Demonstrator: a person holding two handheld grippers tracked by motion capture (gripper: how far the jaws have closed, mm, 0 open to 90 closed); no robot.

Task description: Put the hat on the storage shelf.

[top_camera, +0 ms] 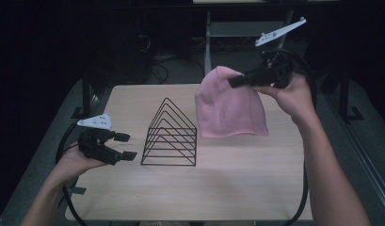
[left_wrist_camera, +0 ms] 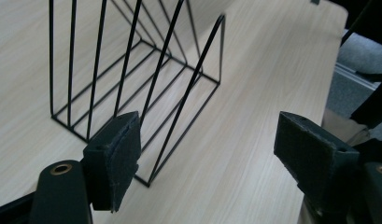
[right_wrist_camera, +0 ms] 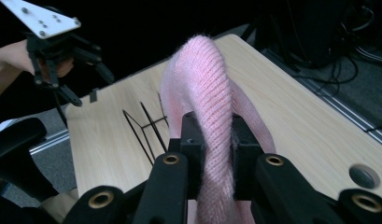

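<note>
Nearest, the left gripper (top_camera: 125, 146) hovered with jaws spread at the table's (top_camera: 246, 188) left, beside the wire rack (top_camera: 170, 136); far right, the right gripper (top_camera: 233, 82) pinched the pink beanie (top_camera: 230, 106), hanging above the tabletop.

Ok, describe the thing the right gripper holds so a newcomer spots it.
Look above the far right of the wooden table. There the right gripper pinches a pink knit hat by its crown. It is soft and pink, unlike the black wire rack beside it.

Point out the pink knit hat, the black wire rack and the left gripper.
pink knit hat (top_camera: 230, 110), high view, middle of its hanging body
black wire rack (top_camera: 170, 136), high view, front wires
left gripper (top_camera: 125, 146), high view, between its fingers
</note>
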